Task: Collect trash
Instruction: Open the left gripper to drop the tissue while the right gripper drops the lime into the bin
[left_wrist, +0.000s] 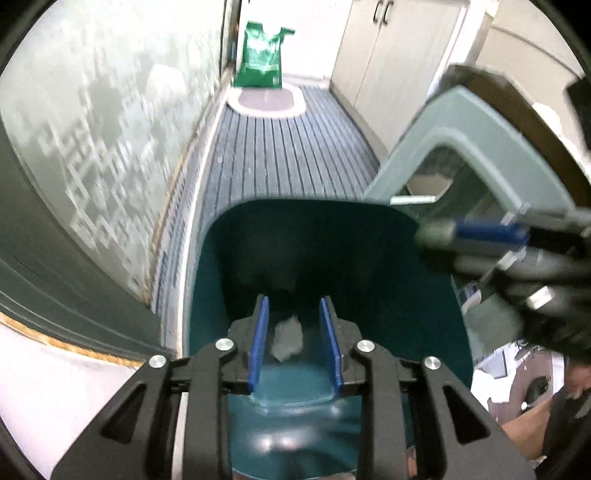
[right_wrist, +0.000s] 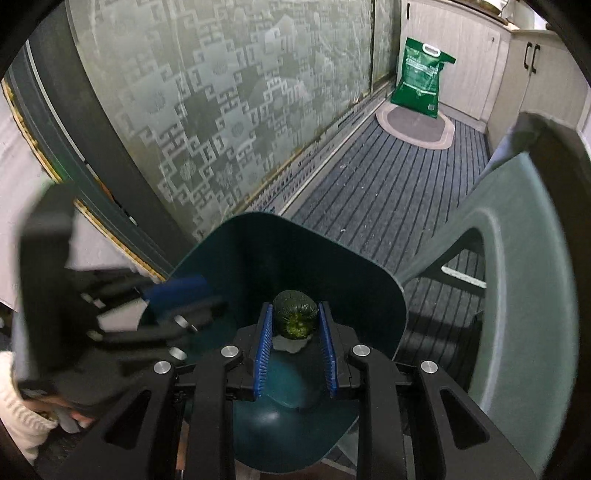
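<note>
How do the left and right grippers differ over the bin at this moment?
The right gripper has a dark green, wrinkled object between its blue pads, while the left gripper holds nothing. The left gripper's jaws stand open, with a pale crumpled scrap lying in the bin beyond them; the right gripper's pads touch the green object on both sides. Both point down into the teal trash bin.

— Glossy smooth teal plastic bin (right_wrist: 295, 254), matt pale-green plastic lid (right_wrist: 528, 266)?
— Yes; wrinkled dark-green ball (right_wrist: 295, 314), crumpled white paper wad (left_wrist: 289, 338), ribbed grey floor mat (right_wrist: 388, 192), frosted patterned glass door (right_wrist: 229, 110).
</note>
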